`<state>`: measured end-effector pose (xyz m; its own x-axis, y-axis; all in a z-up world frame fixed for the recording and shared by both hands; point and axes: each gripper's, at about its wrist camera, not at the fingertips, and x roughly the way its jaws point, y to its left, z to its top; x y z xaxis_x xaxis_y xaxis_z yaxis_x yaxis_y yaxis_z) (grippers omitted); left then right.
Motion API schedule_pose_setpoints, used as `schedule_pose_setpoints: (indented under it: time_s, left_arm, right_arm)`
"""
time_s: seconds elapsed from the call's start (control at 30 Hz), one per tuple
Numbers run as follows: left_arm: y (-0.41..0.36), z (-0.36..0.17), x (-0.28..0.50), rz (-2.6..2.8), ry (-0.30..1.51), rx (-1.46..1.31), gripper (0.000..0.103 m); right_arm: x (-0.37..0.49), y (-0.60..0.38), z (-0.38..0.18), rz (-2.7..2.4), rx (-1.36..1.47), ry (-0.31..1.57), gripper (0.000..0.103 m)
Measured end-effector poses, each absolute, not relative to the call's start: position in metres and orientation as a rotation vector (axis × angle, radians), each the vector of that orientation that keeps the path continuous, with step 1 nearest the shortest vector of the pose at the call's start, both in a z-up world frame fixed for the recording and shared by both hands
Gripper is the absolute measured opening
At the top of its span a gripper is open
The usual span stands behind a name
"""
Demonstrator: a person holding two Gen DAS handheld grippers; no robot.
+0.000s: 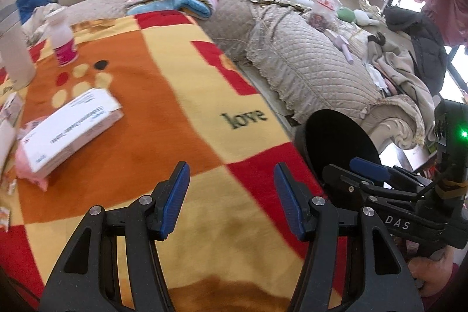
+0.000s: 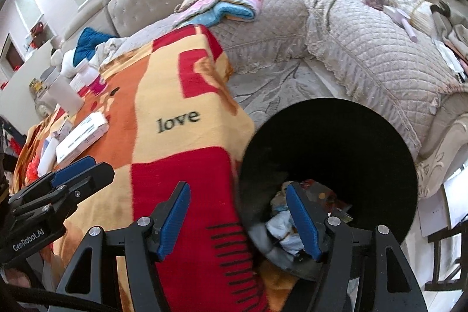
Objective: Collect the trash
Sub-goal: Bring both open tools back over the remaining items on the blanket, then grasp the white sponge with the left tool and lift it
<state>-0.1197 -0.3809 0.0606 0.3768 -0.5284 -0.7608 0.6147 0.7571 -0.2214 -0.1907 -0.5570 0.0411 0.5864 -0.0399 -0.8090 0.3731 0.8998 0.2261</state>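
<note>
Here the left gripper (image 1: 231,195) has its fingers apart with nothing between them, above the patterned blanket (image 1: 163,113). Ahead of its left finger lies a white box (image 1: 73,125) on the blanket, and further away stands a small bottle (image 1: 63,41). The right gripper (image 2: 238,220) is opening and holds nothing. Its right finger is over the black bin (image 2: 351,154), where crumpled trash (image 2: 282,227) lies inside; its left finger is over the blanket.
</note>
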Motion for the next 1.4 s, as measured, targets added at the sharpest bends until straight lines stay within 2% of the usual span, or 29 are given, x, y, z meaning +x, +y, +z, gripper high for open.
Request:
schedule_pose_setpoints:
  time_s: [0.37,0.97,1.23,1.3,1.4]
  left_arm:
    - [-0.303,0.056,-0.103,-0.582,0.944,0.061,0.058]
    - [-0.107,0.045,-0.058,-0.237,0.973,-0.107,0.058]
    - [-0.107,0.048,-0.023,-0.261,0.949,-0.145,0.059]
    - [-0.106,0.043,-0.009,-0.301,0.977,-0.201,0.065]
    - [-0.106,0.048,0.003,-0.36,0.975,-0.302,0.066]
  right_arm:
    - [-0.154,-0.498,0.038,-0.14,0.327,0.962,0.068]
    - [-0.101,-0.404,0.033,0.045,0.217,1.015,0.074]
    - [-0.082,-0.379,0.033,0.084,0.186,1.031,0.074]
    - [-0.083,-0.377,0.033,0.087,0.176,1.034,0.074]
    - [-0.084,-0.381,0.033,0.077,0.168,1.039,0.074]
